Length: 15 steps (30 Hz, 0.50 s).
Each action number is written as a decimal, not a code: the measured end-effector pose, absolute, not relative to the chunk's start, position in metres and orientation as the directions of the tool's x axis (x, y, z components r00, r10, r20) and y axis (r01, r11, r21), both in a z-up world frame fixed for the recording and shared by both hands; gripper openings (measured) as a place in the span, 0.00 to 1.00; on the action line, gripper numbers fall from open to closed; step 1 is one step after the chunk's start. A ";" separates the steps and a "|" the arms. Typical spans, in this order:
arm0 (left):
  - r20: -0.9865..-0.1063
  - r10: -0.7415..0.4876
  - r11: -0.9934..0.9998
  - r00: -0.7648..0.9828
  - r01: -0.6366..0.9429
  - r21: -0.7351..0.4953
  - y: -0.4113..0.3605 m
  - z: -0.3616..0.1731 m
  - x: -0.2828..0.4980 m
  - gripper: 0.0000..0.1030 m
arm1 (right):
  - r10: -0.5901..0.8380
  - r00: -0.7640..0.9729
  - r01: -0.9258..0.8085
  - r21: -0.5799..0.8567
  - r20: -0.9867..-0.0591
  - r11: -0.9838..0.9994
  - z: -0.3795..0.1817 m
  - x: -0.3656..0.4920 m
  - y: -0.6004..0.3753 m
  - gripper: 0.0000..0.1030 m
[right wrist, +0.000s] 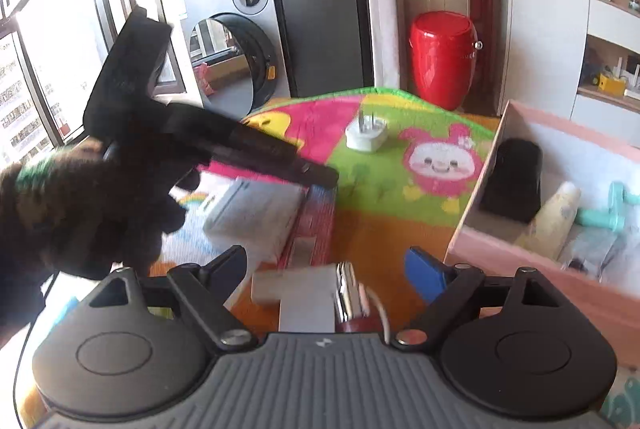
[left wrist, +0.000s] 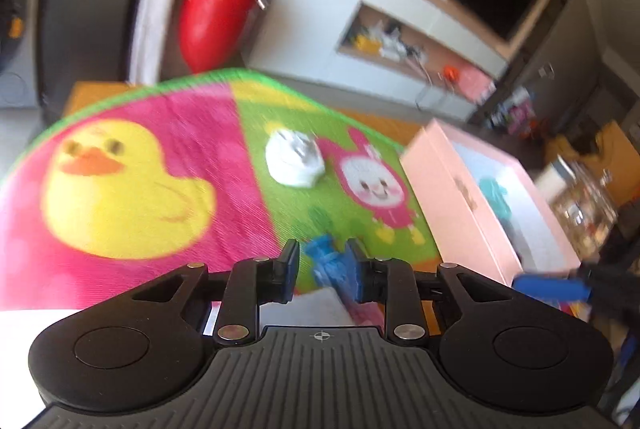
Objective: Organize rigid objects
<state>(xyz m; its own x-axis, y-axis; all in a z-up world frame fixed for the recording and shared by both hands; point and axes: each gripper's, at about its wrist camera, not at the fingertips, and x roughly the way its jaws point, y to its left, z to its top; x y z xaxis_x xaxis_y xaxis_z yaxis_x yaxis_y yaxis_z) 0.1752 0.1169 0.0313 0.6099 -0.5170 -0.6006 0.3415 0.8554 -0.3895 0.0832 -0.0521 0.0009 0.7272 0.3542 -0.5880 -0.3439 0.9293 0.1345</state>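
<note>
My left gripper (left wrist: 325,265) is shut on a small blue plastic object (left wrist: 330,261), held above the colourful cartoon mat (left wrist: 160,157). In the right wrist view the left gripper (right wrist: 320,179) reaches in from the left over the mat. A white plug adapter (left wrist: 294,159) stands on the mat's green part; it also shows in the right wrist view (right wrist: 366,133). The pink box (left wrist: 472,205) stands open at the right, also in the right wrist view (right wrist: 496,249). My right gripper (right wrist: 330,269) is open and empty above a grey block (right wrist: 296,287) and a shiny metal item (right wrist: 350,293).
A white flat box (right wrist: 256,213) lies on the mat at left. The pink box holds a black object (right wrist: 514,181), a cream bottle (right wrist: 554,217) and a teal piece (right wrist: 618,209). A red barrel stool (right wrist: 442,57) stands beyond the mat. Shelves (left wrist: 420,37) are behind.
</note>
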 end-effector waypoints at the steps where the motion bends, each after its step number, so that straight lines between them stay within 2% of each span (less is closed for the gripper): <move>1: -0.589 -0.487 0.872 0.645 0.320 -0.371 0.123 0.036 0.170 0.27 | 0.347 0.733 -0.328 0.143 -0.584 0.934 0.012 0.094 -0.052 0.85; 5: -0.569 -0.415 0.908 0.710 0.281 -0.311 0.142 0.050 0.155 0.27 | 0.318 0.713 -0.253 0.193 -0.625 0.948 0.040 0.166 -0.044 0.85; 9: -0.546 -0.425 0.900 0.722 0.270 -0.343 0.158 0.060 0.139 0.27 | 0.245 0.688 -0.140 0.206 -0.683 0.969 0.022 0.245 -0.024 0.85; 10: -0.540 -0.430 0.897 0.724 0.272 -0.350 0.161 0.062 0.134 0.27 | 0.225 0.676 -0.114 0.202 -0.702 0.973 0.013 0.262 -0.019 0.81; 12: -0.535 -0.443 0.890 0.719 0.282 -0.358 0.165 0.064 0.122 0.27 | 0.188 0.648 -0.086 0.175 -0.738 0.981 -0.005 0.286 -0.008 0.66; 13: -0.540 -0.447 0.888 0.713 0.284 -0.361 0.166 0.064 0.118 0.27 | 0.171 0.632 -0.090 0.147 -0.756 0.985 -0.014 0.295 -0.002 0.46; 14: -0.551 -0.452 0.887 0.701 0.286 -0.363 0.168 0.062 0.111 0.27 | 0.165 0.613 -0.100 0.131 -0.772 0.986 -0.018 0.300 0.002 0.38; 15: -0.563 -0.455 0.886 0.690 0.286 -0.365 0.168 0.059 0.107 0.27 | 0.159 0.619 -0.100 0.124 -0.769 0.987 -0.018 0.298 0.003 0.38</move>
<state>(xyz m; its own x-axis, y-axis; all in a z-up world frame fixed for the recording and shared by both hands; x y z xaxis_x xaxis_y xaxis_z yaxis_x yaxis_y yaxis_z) 0.1065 0.1678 0.0593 0.6900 -0.4553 -0.5627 0.2864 0.8857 -0.3654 0.2980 0.0031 -0.0177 0.6190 0.1590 -0.7692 -0.1000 0.9873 0.1236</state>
